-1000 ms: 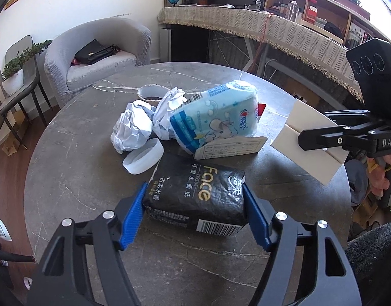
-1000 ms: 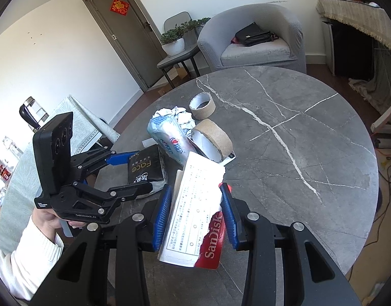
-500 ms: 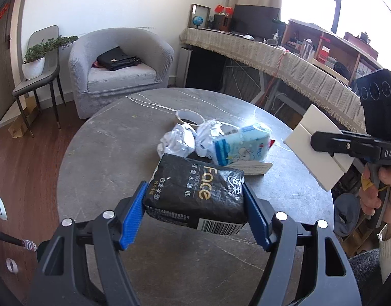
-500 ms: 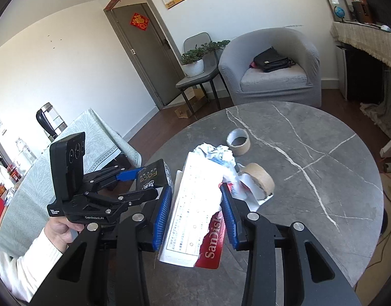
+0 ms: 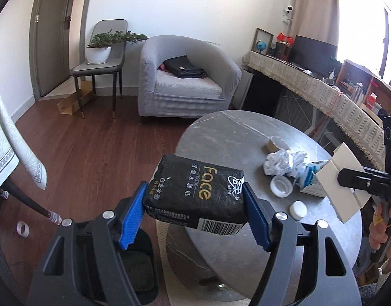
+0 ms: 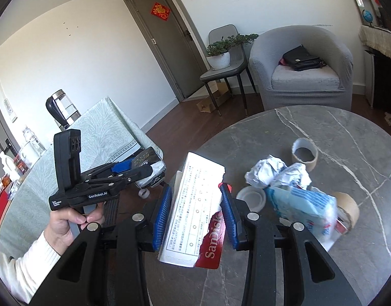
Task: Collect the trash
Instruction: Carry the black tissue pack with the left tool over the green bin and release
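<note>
While the black tissue pack (image 5: 195,193) sits pinched between the blue pads of our left tongs (image 5: 194,215), it hangs off the desk (image 5: 228,137), out past its near rim and above a dark bin (image 5: 134,267) standing on the wood floor below. We judge this piece to be on its way to that bin, though it is not yet dropped.

Our right tongs (image 6: 195,214) are clamped on a torn white-and-red card package (image 6: 195,214), printed sheet facing up, held in the air over the near edge of the desk.

So two pieces are in hand and none, as far as we can see, is inside the bin; its inside is mostly hidden by the tongs.

Left on the desk are crumpled white paper (image 5: 278,162), a blue-and-white soft pack (image 6: 305,204), a white ring lid (image 5: 281,186), a small white cap (image 5: 298,209) and two cardboard tape cores (image 6: 305,155), all bunched near the middle. A roll of tape (image 5: 23,228) lies on the floor too. We reckon most of the collecting is ahead of us.
</note>
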`<state>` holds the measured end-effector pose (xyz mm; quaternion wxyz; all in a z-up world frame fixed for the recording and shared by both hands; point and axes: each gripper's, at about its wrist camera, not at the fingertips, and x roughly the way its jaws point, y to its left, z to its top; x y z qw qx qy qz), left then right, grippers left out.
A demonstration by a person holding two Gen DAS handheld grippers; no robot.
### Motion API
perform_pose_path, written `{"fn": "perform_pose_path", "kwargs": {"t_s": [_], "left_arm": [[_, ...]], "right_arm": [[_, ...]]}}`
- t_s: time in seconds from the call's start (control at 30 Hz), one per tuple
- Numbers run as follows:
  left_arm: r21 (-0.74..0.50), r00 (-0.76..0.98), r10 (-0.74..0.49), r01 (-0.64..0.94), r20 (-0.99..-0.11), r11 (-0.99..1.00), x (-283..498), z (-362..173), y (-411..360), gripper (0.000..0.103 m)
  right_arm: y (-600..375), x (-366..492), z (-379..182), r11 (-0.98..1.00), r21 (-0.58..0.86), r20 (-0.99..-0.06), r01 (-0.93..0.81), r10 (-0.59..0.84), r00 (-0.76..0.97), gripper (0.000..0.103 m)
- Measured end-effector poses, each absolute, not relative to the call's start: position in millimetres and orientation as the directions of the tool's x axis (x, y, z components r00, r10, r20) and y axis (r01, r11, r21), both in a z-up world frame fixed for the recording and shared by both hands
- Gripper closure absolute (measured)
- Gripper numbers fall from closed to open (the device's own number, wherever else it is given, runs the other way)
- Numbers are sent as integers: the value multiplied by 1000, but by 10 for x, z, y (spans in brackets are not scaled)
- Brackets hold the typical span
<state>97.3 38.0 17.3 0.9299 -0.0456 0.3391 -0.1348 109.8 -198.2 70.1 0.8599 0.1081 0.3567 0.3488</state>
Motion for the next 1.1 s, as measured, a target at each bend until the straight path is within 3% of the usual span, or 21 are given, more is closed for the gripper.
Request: {"fn": "perform_pose_path", "kwargs": {"t_s": [0.47,0.9,1.1], "left_arm": [[-79,639,-89,44,-764,996,928,-346,1416,29],[-56,442,-62,25,-895,998,866,-990,1852,28],[-55,428,-56,14,-902,998,831,-1097,1980,27]], "right_arm": [[-767,1343,652,653,431,-543,-623,739,399,64],[235,1431,523,606,404,-585,-685,747,316,64],[593,1495,345,631,379,-640,-677,707,300,69]]}}
